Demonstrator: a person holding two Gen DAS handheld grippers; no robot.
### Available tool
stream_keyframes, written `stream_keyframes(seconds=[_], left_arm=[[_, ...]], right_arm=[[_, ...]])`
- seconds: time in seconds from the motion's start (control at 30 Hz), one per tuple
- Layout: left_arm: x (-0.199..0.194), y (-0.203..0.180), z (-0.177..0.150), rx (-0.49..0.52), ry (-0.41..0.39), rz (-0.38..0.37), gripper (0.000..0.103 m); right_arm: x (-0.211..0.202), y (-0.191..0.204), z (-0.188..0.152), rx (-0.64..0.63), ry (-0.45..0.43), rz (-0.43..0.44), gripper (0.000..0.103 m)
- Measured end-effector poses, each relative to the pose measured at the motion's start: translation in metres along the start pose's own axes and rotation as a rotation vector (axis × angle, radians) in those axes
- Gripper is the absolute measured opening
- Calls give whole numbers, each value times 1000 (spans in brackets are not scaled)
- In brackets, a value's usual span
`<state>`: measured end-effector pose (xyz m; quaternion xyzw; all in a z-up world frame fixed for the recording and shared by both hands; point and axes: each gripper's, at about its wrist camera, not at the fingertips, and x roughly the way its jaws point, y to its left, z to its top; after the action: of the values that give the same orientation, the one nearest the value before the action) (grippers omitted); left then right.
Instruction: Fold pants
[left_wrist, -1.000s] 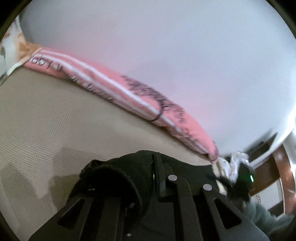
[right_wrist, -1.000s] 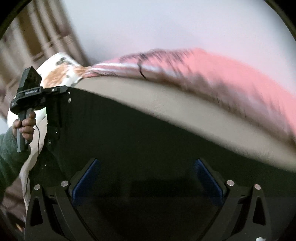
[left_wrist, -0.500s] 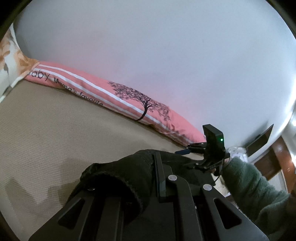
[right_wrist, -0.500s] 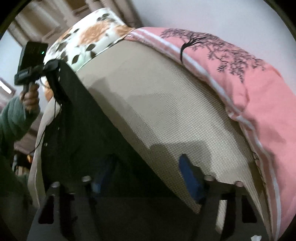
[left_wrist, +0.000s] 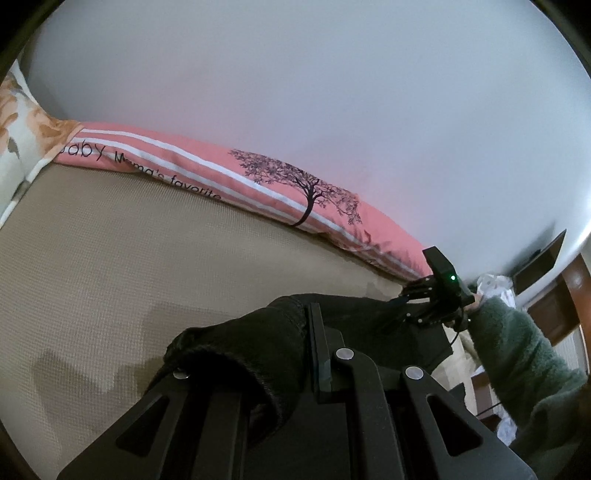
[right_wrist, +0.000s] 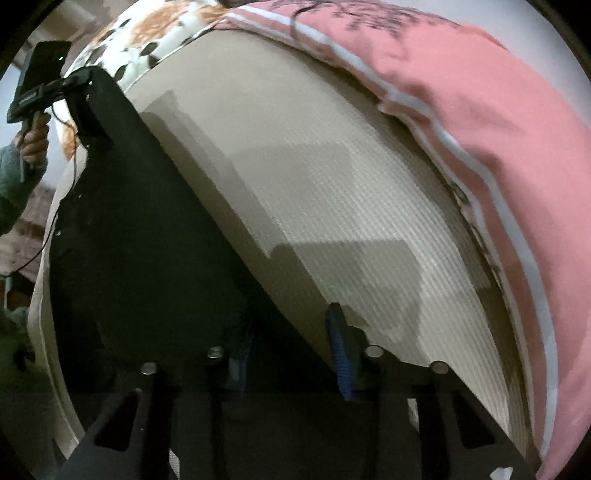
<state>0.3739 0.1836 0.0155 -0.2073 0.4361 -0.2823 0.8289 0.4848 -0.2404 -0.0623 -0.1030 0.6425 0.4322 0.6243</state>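
Observation:
The black pants (left_wrist: 258, 347) hang stretched between my two grippers above a beige bed (left_wrist: 110, 258). My left gripper (left_wrist: 306, 350) is shut on the cuffed end of the pants, which bunches over its left finger. In the right wrist view the pants (right_wrist: 140, 240) spread as a dark sheet from my right gripper (right_wrist: 291, 343) up to the left gripper (right_wrist: 79, 83). My right gripper's blue pads (right_wrist: 338, 339) stand close together on the pants' edge. The right gripper also shows in the left wrist view (left_wrist: 410, 299), holding the far end.
A pink pillow (left_wrist: 258, 184) with a tree print and white stripes lies along the white wall. A floral pillow (right_wrist: 147, 37) sits at the bed's corner. Wooden furniture (left_wrist: 565, 295) stands to the right. My green-sleeved arm (left_wrist: 517, 354) reaches in.
My right gripper has swung round and dropped towards the bed, and its pads have closed in on the pants' edge. My left gripper holds its grip and has barely moved.

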Motion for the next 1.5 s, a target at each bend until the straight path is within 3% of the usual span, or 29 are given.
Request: stream_keyframes(seconds=[0.07, 0.17, 0.4, 0.67, 0.8, 0.9, 1.0, 1.03, 1.2, 1.4, 1.5], left_arm=[[3, 2, 0, 6, 5, 8, 10], [8, 6, 0, 0, 15, 33, 10], [-2, -9, -10, 101, 25, 87, 10], [-51, -38, -41, 211, 48, 22, 11], [-70, -48, -72, 294, 122, 13, 14], [-78, -50, -99, 329, 193, 11, 17], [-80, -50, -129, 372, 270, 33, 20], [-80, -48, -140, 374, 293, 43, 29], [-74, -23, -187, 348, 425, 116, 52], [-94, -10, -209, 291, 404, 167, 72], [-107, -8, -217, 276, 386, 193, 75]], right_arm=[[-1, 1, -6, 21, -16, -30, 17], [-6, 8, -12, 80, -54, -86, 13], [-43, 57, -30, 173, -187, -325, 9], [-112, 128, -83, 252, -317, -415, 7], [-121, 166, -118, 283, -351, -388, 7], [-112, 196, -145, 291, -336, -385, 7], [-94, 216, -169, 331, -322, -326, 7], [-85, 222, -175, 338, -309, -314, 7], [-43, 239, -199, 377, -254, -281, 7], [-8, 249, -206, 362, -186, -288, 7], [-1, 252, -209, 357, -179, -290, 7]])
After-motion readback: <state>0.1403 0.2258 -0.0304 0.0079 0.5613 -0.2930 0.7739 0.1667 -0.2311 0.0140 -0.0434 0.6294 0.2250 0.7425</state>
